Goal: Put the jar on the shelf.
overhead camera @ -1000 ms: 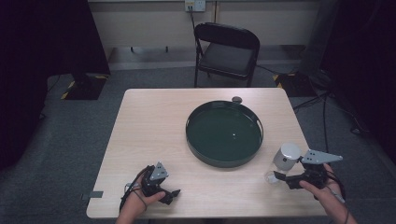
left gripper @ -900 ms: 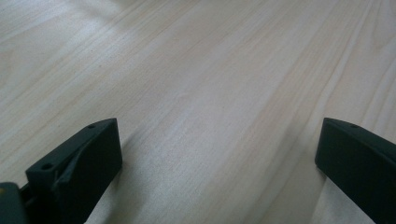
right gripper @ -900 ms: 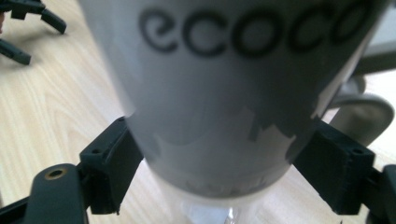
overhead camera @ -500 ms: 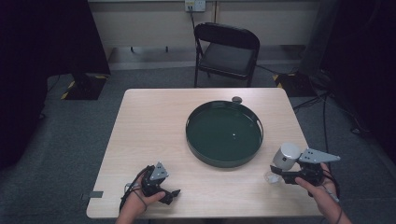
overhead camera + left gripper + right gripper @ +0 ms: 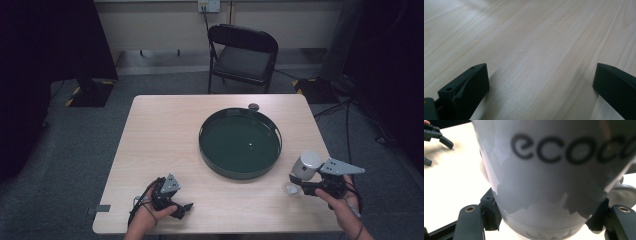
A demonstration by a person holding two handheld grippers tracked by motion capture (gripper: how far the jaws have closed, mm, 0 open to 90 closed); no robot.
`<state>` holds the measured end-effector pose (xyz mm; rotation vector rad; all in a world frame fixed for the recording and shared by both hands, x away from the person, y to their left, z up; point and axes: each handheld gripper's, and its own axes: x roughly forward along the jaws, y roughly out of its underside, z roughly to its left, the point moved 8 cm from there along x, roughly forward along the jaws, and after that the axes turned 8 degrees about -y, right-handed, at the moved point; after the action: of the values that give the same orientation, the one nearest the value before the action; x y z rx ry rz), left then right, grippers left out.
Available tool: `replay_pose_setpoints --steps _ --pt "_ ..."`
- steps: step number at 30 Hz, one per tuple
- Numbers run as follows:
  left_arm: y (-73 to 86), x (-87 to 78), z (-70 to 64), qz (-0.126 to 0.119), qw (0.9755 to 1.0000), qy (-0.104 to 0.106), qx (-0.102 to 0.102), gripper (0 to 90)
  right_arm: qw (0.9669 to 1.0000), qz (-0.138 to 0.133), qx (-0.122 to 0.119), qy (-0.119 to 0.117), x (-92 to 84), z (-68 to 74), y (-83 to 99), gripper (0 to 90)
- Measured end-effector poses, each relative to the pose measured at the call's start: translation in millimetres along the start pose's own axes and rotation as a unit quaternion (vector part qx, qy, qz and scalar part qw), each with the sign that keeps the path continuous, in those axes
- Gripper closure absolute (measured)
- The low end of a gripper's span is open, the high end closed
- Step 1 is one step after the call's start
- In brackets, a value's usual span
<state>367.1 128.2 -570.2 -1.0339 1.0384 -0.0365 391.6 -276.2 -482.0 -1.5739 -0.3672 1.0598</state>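
My right gripper [image 5: 300, 186] is at the table's front right, shut on a white cup [image 5: 307, 164] that tilts up and to the left above the hand. In the right gripper view the cup [image 5: 554, 177] carries dark lettering, and its narrow base sits between my right gripper's [image 5: 546, 222] two jaws. My left gripper [image 5: 186, 207] rests low at the front left of the table, held in a hand. Its jaws stand wide apart over bare wood, so my left gripper [image 5: 541, 75] is open with nothing between them.
A round dark green tray [image 5: 202, 145] lies right of the middle of the light wooden table [image 5: 160, 135]. A small dark disc [image 5: 254, 106] sits just behind it. Something small and clear [image 5: 288, 188] lies under the cup. A black chair [image 5: 242, 55] stands beyond the far edge.
My right gripper has shifted slightly to the left with the cup in it. The left gripper has stayed in place.
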Motion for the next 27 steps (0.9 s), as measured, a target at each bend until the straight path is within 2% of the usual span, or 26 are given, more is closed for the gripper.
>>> replay_pose_setpoints --steps 27 --pt "0.0 0.0 -0.1 0.000 1.0000 0.000 -0.001 0.0 0.9999 -0.001 -0.013 -0.004 12.6 0.2 -37.1 31.0"
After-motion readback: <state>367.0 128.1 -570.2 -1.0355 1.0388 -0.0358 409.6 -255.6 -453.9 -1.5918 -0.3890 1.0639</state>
